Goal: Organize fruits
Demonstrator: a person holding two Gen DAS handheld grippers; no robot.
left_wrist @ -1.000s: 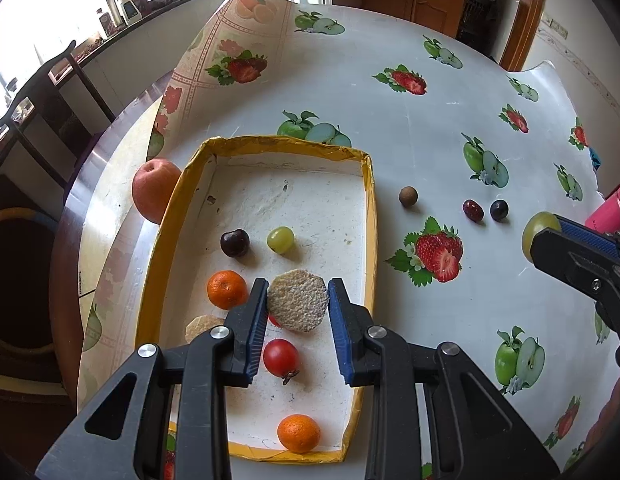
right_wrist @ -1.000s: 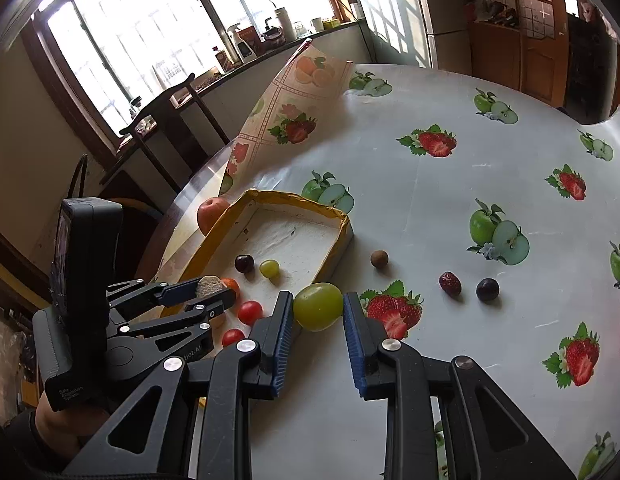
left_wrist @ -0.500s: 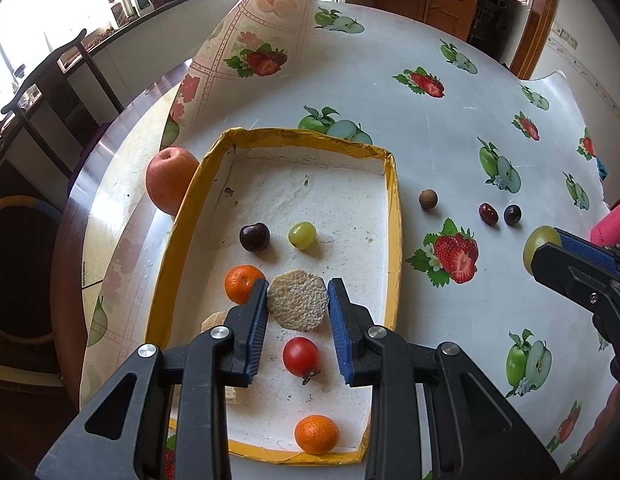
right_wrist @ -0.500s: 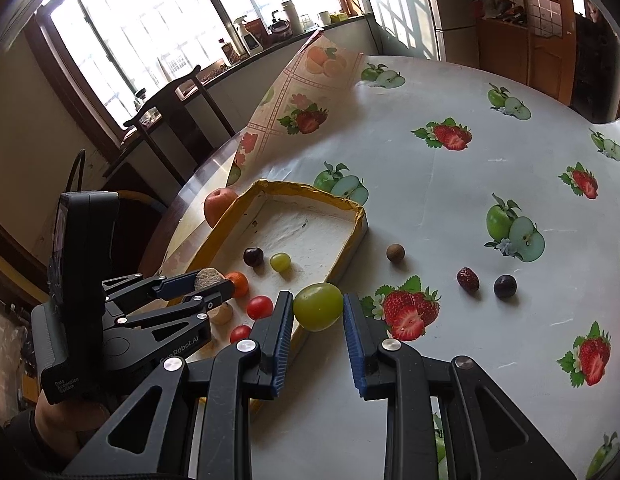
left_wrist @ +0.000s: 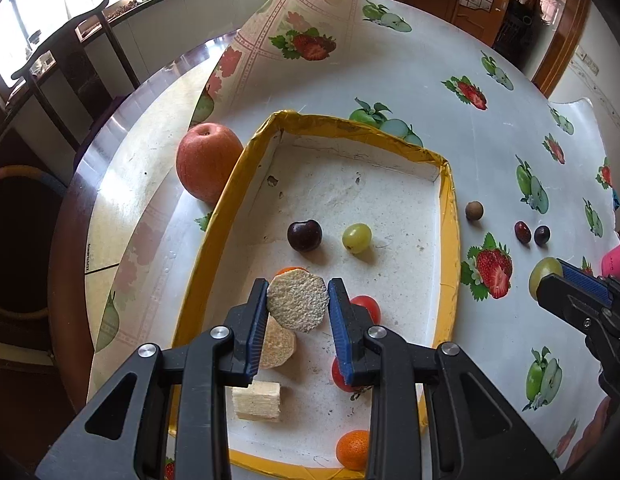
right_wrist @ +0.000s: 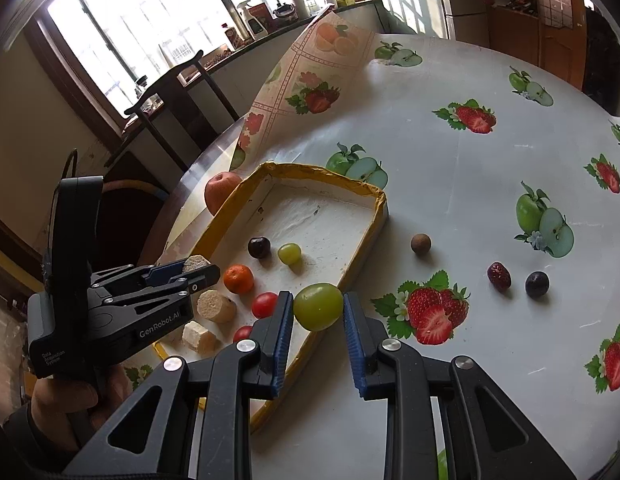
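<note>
Over the tray: left gripper hangs above the yellow-rimmed tray, its blue pads clamped on a round, rough beige slice.
Right gripper: right gripper sits at about 5 o'clock of the tray's near corner, fingers pressed onto a large green grape — held clear of the table.
Tray: it lies on a fruit-print tablecloth; white floor, yellow taped walls.
Inside the tray, left wrist view: a dark cherry and a small green grape side by side near the middle, the grape at 3 o'clock of the cherry.
Lower in the tray: a mandarin mostly hidden behind the held slice, a second beige slice, a pale cube, two cherry tomatoes partly behind the pads, and another mandarin by the near wall.
Outside the tray: a red apple touches the outer wall at 10 o'clock.
On the cloth, right wrist view: a brown longan at 3 o'clock of the tray; further that way, a red date and a dark round berry — near each other, apart.
Person: a hand grips the left gripper's handle.
</note>
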